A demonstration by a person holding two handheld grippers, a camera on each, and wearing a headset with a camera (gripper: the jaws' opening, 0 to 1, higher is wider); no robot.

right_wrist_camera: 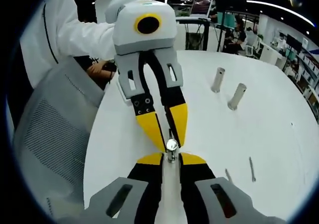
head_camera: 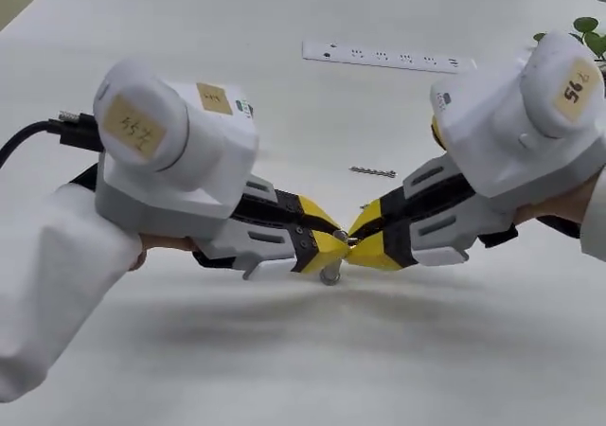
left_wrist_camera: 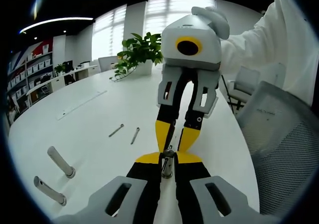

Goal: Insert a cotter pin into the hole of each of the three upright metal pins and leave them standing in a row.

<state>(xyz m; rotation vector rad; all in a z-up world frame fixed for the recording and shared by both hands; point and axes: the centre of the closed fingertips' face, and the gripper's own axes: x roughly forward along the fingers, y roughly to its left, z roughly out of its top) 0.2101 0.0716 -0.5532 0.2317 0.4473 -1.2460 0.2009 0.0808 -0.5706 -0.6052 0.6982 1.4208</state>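
The left gripper [head_camera: 339,248] and right gripper [head_camera: 358,246] meet tip to tip at a pin [head_camera: 329,275], so their jaws block the way across the worktop [head_camera: 303,369] there. On the person's side the worktop lies bare. Beyond them a cotter pin [head_camera: 372,171] lies near and a power strip [head_camera: 388,57] well apart. Two more pins [left_wrist_camera: 62,162] stand to the left gripper's left, and a chair [left_wrist_camera: 289,149] flanks its right.

The left claw [head_camera: 339,246] and right claw [head_camera: 362,241] are yellow-tipped black, the metal pin [head_camera: 329,275] silver, the table [head_camera: 284,369] white.
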